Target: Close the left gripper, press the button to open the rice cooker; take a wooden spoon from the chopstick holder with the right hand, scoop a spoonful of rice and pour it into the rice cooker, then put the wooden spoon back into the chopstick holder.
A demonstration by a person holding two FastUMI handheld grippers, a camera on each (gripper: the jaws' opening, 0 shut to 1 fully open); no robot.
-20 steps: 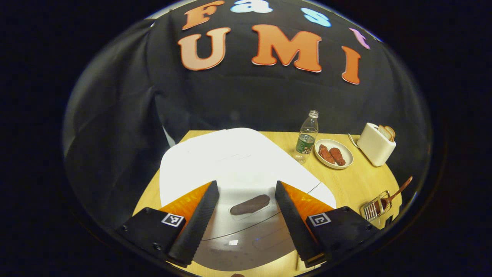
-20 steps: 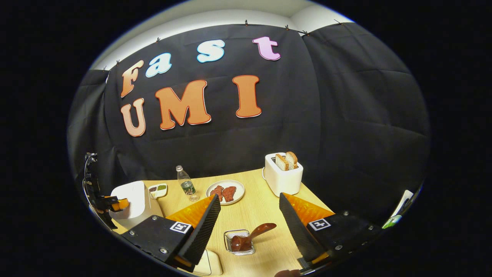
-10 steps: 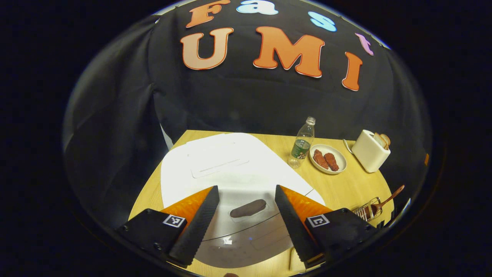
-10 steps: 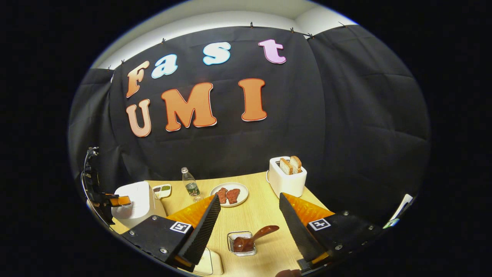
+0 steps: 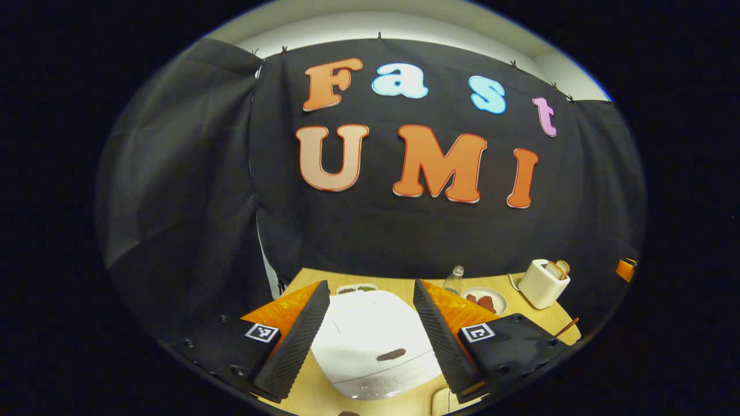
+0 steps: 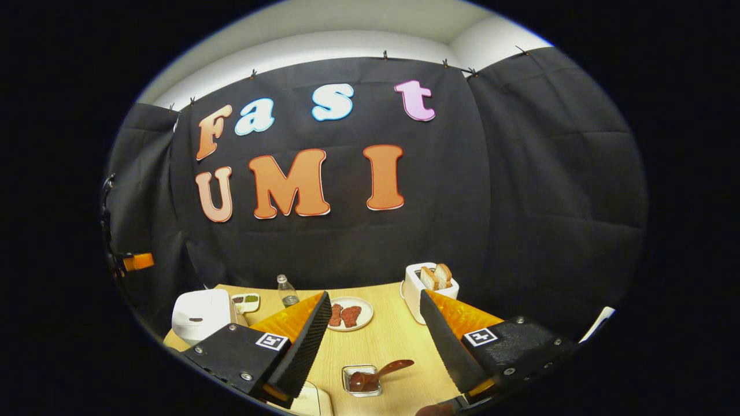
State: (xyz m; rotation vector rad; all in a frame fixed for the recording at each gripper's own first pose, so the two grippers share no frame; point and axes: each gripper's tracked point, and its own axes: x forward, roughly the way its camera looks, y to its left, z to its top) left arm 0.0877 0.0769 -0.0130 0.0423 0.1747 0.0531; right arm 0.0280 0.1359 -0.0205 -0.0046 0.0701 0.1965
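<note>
light: even, from overhead, wooden table (image 6: 393,341) bright | glare: rice cooker (image 5: 370,338) lid washed out | edges: strongly bowed | focus: sharp

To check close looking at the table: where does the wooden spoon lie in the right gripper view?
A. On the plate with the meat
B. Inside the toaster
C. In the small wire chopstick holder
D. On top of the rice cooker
C: the wooden spoon rests with its bowl in the chopstick holder, its handle slanting out to the right.
</note>
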